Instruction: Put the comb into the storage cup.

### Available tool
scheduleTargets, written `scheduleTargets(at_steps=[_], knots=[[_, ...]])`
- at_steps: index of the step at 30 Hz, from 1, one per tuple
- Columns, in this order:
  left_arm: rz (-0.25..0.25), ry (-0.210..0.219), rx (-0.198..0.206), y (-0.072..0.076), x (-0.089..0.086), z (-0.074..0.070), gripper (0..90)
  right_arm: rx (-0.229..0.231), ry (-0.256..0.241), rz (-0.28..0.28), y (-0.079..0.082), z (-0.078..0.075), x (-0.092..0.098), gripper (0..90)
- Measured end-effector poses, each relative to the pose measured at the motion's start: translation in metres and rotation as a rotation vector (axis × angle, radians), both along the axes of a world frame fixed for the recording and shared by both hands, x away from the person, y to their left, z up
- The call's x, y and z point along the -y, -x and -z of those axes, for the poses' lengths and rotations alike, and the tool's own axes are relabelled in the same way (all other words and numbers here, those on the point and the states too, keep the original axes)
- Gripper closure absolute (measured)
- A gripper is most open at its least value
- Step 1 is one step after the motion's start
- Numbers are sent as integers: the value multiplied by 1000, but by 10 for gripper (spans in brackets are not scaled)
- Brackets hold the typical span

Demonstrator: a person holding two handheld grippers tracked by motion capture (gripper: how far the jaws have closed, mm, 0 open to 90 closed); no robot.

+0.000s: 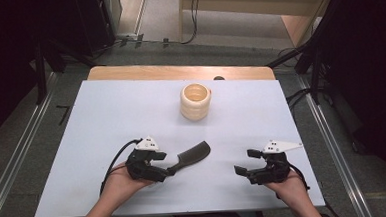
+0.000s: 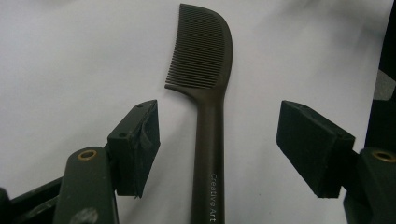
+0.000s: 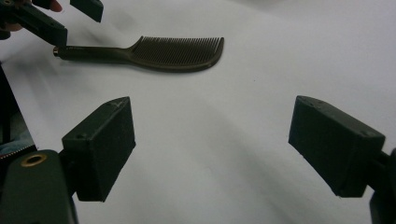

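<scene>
A dark brown comb (image 1: 191,156) lies flat on the white table (image 1: 106,123), teeth end pointing away and to the right. My left gripper (image 1: 163,167) stands open around the handle's near end. In the left gripper view the comb's handle (image 2: 209,154) runs up between the two pads with a gap on each side, touching neither, and my left gripper (image 2: 217,144) is wide open. My right gripper (image 1: 247,161) hovers open over bare table at the front right, nothing between its fingers. In the right gripper view the comb (image 3: 154,51) lies far off beyond my open right gripper (image 3: 212,149).
A cream ribbed cup (image 1: 195,102) stands upright at the middle back of the table, well apart from both grippers. The wooden table edge (image 1: 179,71) shows behind the white sheet. Metal rails and dark stands flank the table on the floor.
</scene>
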State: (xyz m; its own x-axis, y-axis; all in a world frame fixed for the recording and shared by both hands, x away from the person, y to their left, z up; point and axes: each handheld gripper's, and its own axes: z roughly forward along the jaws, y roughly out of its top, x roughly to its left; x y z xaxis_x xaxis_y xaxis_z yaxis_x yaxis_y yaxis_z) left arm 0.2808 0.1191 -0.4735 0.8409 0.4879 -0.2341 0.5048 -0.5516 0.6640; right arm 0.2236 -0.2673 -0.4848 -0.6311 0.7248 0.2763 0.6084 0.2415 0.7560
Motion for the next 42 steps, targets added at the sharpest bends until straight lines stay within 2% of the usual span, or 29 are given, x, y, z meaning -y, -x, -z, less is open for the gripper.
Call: scheduleTargets(at_steps=[7, 24, 29, 30, 34, 36, 37, 38, 41, 42], knots=[[-1, -14, -4, 4, -2, 3, 323, -4, 1, -11, -3, 0, -3, 128], [0, -142, -20, 12, -6, 12, 388, -7, 9, -38, -11, 0, -9, 128], [5, -169, -18, 13, -4, 13, 434, -7, 10, -37, -11, 0, -9, 128], [9, -201, -8, 13, -2, 12, 443, -7, 11, -35, -11, 0, -9, 128], [24, -256, 16, 13, 3, 10, 486, -9, 12, -37, -11, 0, -9, 128], [36, -295, 25, 13, 7, 9, 547, -9, 11, -37, -11, 0, -9, 128], [36, -295, 25, 13, 7, 9, 558, -10, 12, -37, -11, 0, -9, 128], [38, -329, 41, 13, 10, 8, 585, -10, 11, -37, -11, 0, -9, 128], [34, -354, 39, 12, 13, 7, 650, -10, 14, -35, -10, 0, -9, 128], [49, -388, 52, 11, 16, 7, 663, -11, 14, -35, -10, 0, -9, 128]])
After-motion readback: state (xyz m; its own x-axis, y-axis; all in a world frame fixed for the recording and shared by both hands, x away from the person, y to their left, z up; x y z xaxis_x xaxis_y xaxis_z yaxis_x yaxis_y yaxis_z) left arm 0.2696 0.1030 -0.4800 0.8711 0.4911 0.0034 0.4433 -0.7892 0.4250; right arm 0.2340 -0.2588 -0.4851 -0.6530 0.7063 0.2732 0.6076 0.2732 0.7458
